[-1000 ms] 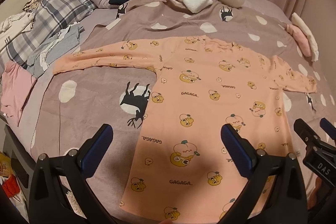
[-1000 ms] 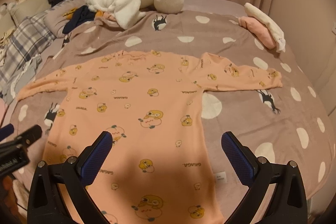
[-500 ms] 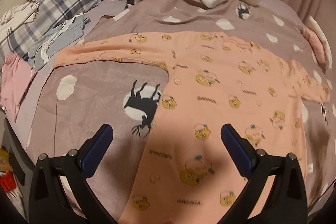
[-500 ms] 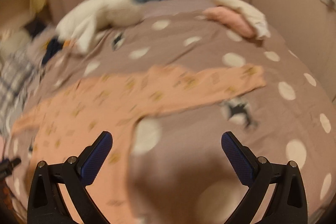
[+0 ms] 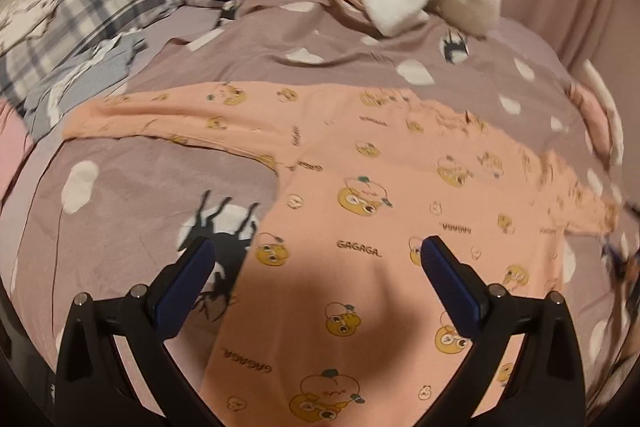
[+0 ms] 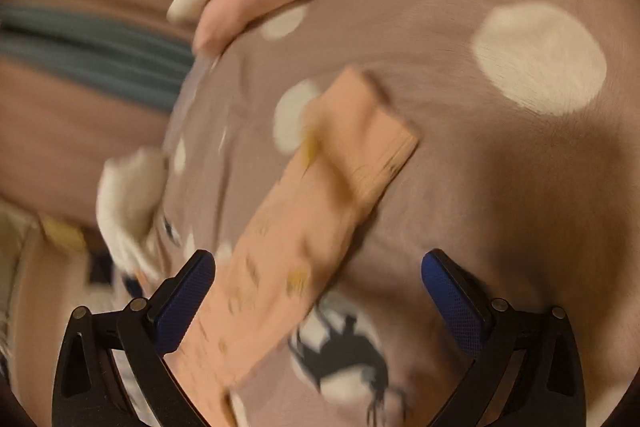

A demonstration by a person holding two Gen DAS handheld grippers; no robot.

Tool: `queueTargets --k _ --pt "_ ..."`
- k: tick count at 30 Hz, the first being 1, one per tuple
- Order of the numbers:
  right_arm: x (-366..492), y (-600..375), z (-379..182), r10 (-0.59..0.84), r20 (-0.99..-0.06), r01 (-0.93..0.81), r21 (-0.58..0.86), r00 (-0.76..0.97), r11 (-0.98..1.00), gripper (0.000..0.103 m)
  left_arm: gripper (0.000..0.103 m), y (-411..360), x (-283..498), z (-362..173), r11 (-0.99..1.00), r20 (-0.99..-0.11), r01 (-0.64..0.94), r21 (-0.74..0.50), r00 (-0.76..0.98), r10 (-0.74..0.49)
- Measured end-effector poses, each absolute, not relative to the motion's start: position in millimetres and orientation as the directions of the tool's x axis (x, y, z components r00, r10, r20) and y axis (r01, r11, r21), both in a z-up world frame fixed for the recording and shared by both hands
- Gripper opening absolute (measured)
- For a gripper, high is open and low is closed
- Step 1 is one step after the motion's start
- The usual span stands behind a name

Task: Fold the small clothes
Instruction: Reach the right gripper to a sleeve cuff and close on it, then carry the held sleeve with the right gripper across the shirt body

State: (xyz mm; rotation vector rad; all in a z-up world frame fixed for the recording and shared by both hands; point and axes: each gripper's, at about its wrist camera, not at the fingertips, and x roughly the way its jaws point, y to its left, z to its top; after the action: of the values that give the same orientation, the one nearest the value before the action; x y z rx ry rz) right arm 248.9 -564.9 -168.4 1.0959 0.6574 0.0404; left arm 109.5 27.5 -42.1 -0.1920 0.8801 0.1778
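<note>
Pink top (image 5: 360,211): flat on bedspread (image 5: 140,171), unfolded. Right gripper (image 6: 318,267) has swung over right sleeve (image 6: 320,195) (view blurred), fingers spread, empty; left gripper (image 5: 318,263) likewise. Sleeve fold imminent.

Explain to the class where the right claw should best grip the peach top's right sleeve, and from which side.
Probably the cuff end of the sleeve: it lies flat and free on the bedspread. Bring the right claw, open, in along the sleeve's length from beyond the cuff, pinching its edge.

Matt cloth shirt (image 5: 400,187) on soft napped bedspread (image 5: 132,171).
</note>
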Motion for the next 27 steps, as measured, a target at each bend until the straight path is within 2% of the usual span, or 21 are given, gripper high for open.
queueTargets --k 2,9,11,13,14,15,16,17,18,20,24,27 --pt "256 -566 -166 0.346 -0.432 0.257 0.856 0.833 0.449 0.103 0.103 24 113 -49 0.974 -0.791 -0.217 -0.068 0.607 0.079" --pt "283 -561 -156 0.34 -0.46 0.265 0.833 0.82 0.486 0.102 0.103 27 123 -65 0.972 -0.826 -0.215 -0.096 0.562 0.043" --pt "280 -566 -157 0.32 -0.456 0.265 0.829 0.83 0.493 0.098 0.103 26 123 -64 0.972 -0.82 -0.214 -0.099 0.57 0.042" --pt "273 -584 -163 0.292 -0.465 0.277 0.817 0.836 0.507 0.086 0.103 24 122 -65 0.973 -0.82 -0.208 -0.096 0.57 0.04" --pt "274 -586 -165 0.275 -0.487 0.3 0.802 0.829 0.517 0.067 0.103 22 123 -66 0.974 -0.824 -0.206 -0.091 0.565 0.043" --pt "276 -590 -168 0.256 -0.517 0.331 0.784 0.817 0.526 0.044 0.103 22 124 -67 0.975 -0.828 -0.206 -0.088 0.56 0.044" --pt "276 -593 -172 0.248 -0.534 0.353 0.776 0.808 0.522 0.034 0.103 21 125 -68 0.975 -0.83 -0.204 -0.087 0.556 0.043" --pt "275 -599 -178 0.246 -0.541 0.369 0.78 0.805 0.506 0.018 0.103 21 125 -69 0.975 -0.831 -0.203 -0.087 0.555 0.042" --pt "274 -602 -181 0.249 -0.537 0.372 0.787 0.806 0.492 0.009 0.103 21 125 -69 0.975 -0.83 -0.204 -0.087 0.556 0.042" --pt "270 -608 -183 0.249 -0.512 0.356 0.804 0.822 0.476 0.007 0.103 22 126 -68 0.974 -0.829 -0.211 -0.082 0.557 0.051" --pt "276 -590 -159 0.152 -0.61 0.398 0.665 0.778 0.632 0.007 0.103 24 124 -62 0.974 -0.816 -0.21 -0.089 0.577 0.05" --pt "278 -584 -138 0.134 -0.605 0.38 0.641 0.785 0.667 0.007 0.103 28 122 -57 0.973 -0.811 -0.209 -0.101 0.584 0.041"
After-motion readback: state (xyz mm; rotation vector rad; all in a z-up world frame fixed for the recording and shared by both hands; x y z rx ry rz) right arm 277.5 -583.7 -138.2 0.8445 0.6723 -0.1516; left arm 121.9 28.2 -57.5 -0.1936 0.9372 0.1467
